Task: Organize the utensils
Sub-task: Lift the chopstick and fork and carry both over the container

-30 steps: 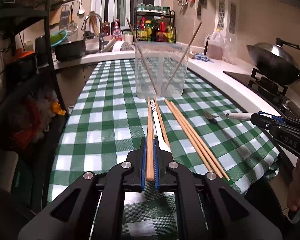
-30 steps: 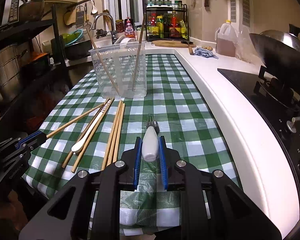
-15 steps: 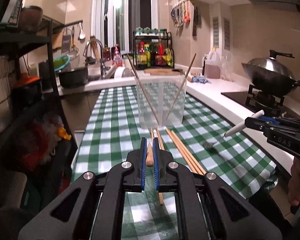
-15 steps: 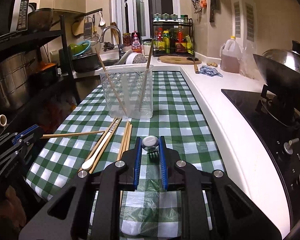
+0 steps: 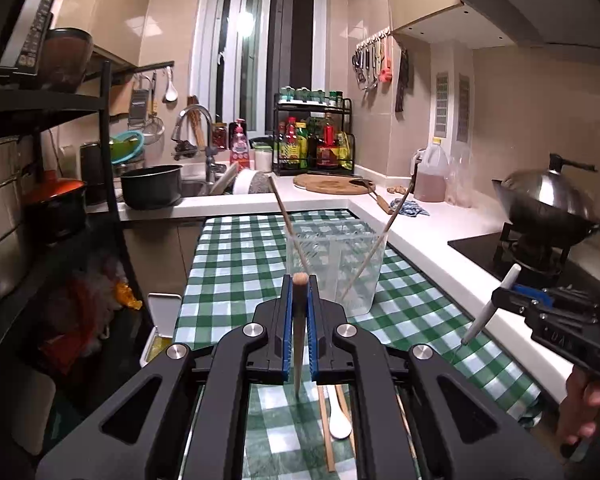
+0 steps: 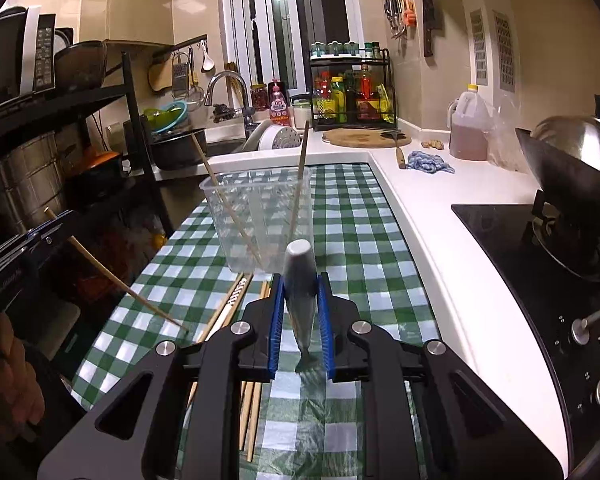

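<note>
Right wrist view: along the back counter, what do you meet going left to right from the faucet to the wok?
Faucet → pink soap bottle → condiment rack → round cutting board → blue rag → oil jug → wok.

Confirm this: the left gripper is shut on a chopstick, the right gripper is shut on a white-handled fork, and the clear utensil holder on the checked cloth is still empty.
Not quite: the clear utensil holder is not empty. The right wrist view shows two chopsticks leaning inside it. The rest holds: the left gripper is shut on a chopstick, the right gripper on the white-handled fork.
</note>
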Demonstrator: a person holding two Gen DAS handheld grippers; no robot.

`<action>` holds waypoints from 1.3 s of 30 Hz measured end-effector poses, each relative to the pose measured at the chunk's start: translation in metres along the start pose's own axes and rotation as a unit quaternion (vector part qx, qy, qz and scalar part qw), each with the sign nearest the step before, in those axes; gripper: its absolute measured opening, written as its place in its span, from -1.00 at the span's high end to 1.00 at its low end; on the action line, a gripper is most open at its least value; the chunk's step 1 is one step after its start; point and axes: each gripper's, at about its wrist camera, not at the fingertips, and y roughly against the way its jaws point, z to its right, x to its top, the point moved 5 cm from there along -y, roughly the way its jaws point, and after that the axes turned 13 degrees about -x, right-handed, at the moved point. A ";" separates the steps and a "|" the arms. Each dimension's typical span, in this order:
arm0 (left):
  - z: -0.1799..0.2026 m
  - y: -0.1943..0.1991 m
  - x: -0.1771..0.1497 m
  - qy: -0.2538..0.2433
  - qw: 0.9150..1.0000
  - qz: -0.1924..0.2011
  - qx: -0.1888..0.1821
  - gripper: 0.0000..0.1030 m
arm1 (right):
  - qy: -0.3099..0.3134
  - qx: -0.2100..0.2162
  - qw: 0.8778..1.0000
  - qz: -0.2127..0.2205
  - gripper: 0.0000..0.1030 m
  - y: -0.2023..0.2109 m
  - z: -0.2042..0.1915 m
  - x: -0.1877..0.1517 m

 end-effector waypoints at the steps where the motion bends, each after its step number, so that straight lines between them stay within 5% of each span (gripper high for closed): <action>1: -0.001 -0.002 0.004 0.003 1.000 -0.006 -0.005 0.88 | 0.001 0.001 1.000 0.001 0.68 0.000 -0.001 0.003; 8: -0.018 -0.017 0.030 0.041 0.997 -0.052 -0.029 0.88 | -0.004 0.018 1.000 -0.020 0.68 -0.008 -0.005 0.019; 21: -0.042 -0.034 0.076 0.065 0.995 -0.071 -0.040 0.88 | 0.007 0.048 0.999 -0.013 0.68 -0.006 -0.018 0.067; 34: -0.051 -0.045 0.188 0.060 0.996 0.002 -0.063 0.88 | 0.010 0.074 0.994 0.079 0.69 0.009 -0.030 0.200; 39: -0.052 -0.067 0.206 0.061 0.996 0.016 -0.064 0.88 | 0.010 0.066 0.993 0.099 0.69 -0.011 -0.039 0.226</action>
